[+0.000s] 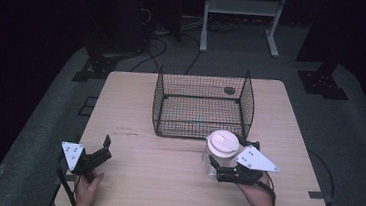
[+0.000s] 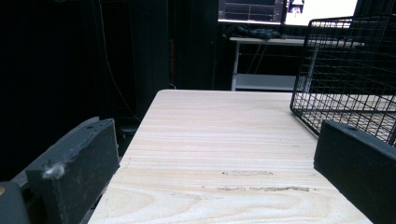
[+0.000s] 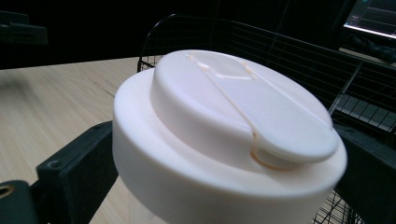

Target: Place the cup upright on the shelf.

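A clear jar [image 1: 214,162] with a cream lid [image 1: 223,143] stands upright on the pale wooden desk [image 1: 165,166], just in front of the near right corner of a black wire basket [image 1: 202,102]; the right hand-held gripper [image 1: 221,174] pinches it from the person's side, its jaws pressed against the glass below the lid; in the right gripper view the lid [image 3: 233,135] hides the jar body and the contact itself, and the two black jaws show only at either flank; whether the jar holds anything cannot be made out; a raised flip tab crosses the lid top, and no brand, label or readable writing appears on it; the left hand-held gripper [image 1: 100,148] lies low near the desk's near left corner, jaws spread wide with nothing between them, well apart from jar and basket; in the left gripper view bare wood runs ahead to the far edge of the desk [image 2: 224,140], with the basket [image 2: 348,74] cut off at the right border; faint smudges mark the wood there, too small to read; the basket is open-topped and sits toward the far middle of the desk; open wood stretches between the two grippers and along the left side; the surroundings beyond the desk are dark, with a lit screen [image 2: 280,9] partly cropped at the top
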The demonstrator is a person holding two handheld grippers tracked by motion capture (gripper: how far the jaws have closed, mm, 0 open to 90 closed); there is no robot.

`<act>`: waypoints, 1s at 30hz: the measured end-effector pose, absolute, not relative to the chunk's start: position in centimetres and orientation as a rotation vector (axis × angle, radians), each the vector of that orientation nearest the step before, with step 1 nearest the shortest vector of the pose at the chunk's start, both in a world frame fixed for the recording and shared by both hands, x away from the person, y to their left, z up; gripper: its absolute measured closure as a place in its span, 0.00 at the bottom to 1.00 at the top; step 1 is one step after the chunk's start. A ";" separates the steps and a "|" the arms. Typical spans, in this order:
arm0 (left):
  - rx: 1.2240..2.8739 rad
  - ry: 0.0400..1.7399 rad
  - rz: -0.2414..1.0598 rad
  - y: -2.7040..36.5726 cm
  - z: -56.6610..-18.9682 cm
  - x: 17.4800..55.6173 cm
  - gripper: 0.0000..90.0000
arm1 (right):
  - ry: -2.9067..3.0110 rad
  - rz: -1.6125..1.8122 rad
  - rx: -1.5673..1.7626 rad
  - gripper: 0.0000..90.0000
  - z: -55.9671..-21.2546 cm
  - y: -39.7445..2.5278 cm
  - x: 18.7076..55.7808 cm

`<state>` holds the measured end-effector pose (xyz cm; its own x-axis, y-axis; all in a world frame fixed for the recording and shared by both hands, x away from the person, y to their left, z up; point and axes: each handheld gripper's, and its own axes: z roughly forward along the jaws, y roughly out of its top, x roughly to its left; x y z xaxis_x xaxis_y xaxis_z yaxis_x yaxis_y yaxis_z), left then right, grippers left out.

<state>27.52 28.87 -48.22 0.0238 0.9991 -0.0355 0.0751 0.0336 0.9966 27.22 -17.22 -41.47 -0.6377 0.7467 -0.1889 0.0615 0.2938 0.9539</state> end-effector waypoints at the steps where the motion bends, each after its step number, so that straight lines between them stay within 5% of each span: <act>1: 1.250 1.261 1.129 28.9 -48.2 27.5 0.00 | 1.930 1.377 0.721 0.02 -41.5 -17.2 27.3; 30: 1.249 1.263 1.127 28.9 -48.2 27.5 0.00 | 1.910 1.367 0.746 0.06 -40.6 -17.4 27.3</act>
<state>27.52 28.90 -48.22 0.0240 0.9990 -0.0374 0.0759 0.0354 0.9965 27.35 -17.41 -40.61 -0.6165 0.7649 -0.1870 0.0699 0.2897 0.9546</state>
